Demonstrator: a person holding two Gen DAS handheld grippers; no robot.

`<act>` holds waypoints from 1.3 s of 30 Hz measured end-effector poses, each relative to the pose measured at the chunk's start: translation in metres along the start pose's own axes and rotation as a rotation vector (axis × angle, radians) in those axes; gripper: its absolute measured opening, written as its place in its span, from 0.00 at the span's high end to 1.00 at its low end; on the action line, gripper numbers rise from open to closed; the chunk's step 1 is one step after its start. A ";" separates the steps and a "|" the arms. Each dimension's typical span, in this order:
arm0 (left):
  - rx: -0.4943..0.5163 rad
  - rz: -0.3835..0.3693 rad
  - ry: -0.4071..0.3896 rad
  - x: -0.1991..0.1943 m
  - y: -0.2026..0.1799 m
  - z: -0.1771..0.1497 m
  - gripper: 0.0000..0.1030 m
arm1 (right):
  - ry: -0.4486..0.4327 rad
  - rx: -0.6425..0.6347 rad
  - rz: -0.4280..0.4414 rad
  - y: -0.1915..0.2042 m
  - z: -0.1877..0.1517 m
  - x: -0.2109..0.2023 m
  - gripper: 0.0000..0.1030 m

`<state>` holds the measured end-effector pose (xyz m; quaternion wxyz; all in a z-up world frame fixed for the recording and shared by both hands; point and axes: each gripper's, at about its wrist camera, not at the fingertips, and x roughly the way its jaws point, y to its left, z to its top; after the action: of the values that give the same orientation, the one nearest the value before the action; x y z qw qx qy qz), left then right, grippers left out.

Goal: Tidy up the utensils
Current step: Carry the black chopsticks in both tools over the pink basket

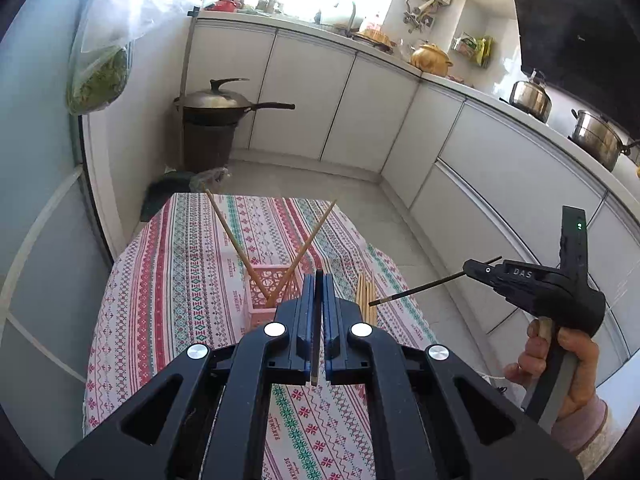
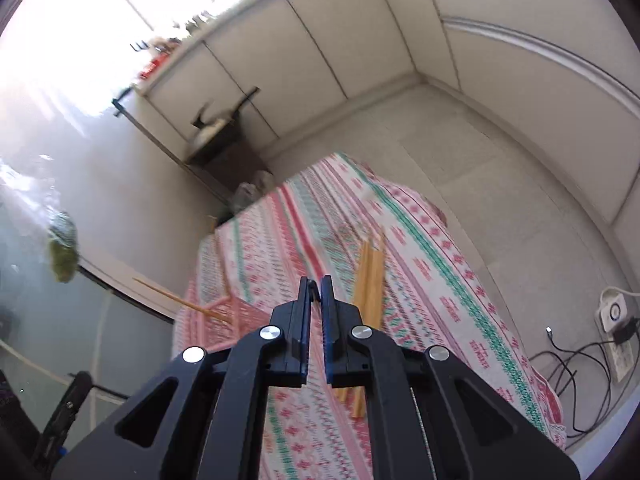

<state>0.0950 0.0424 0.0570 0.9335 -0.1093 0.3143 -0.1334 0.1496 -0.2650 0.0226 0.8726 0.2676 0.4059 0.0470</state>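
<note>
Left tongs [image 1: 319, 280] pinch a dark chopstick [image 1: 318, 332] above the pink basket [image 1: 269, 292] on the surface [image 1: 168, 280]. Only the left view shows the right tongs [image 1: 470, 268] pinching a second dark stick [image 1: 420, 289]; the right view adds loose chopsticks [image 2: 370, 276].

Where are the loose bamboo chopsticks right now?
The loose bamboo chopsticks lie bundled on the patterned tablecloth, just right of the pink basket in the left wrist view, below the right gripper.
</note>
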 end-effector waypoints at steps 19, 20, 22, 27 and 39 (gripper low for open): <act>-0.173 0.104 -0.066 0.060 0.046 0.053 0.95 | 0.026 -0.084 0.143 0.088 0.033 0.020 0.95; -0.178 0.132 -0.045 0.065 0.050 0.049 0.95 | 0.036 -0.087 0.139 0.089 0.032 0.025 0.95; -0.198 0.147 -0.054 0.061 0.056 0.045 0.88 | 0.051 -0.093 0.134 0.092 0.029 0.035 0.95; -0.224 0.159 -0.167 0.018 0.064 0.053 0.79 | 0.065 -0.101 0.115 0.097 0.023 0.051 0.95; -0.215 0.159 -0.138 0.012 0.070 0.054 0.72 | 0.086 -0.123 0.130 0.122 0.012 0.066 0.95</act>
<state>0.1502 0.1105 0.0722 0.9435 -0.1922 0.2695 -0.0167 0.2190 -0.1469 0.0456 0.8643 0.2370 0.4210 0.1395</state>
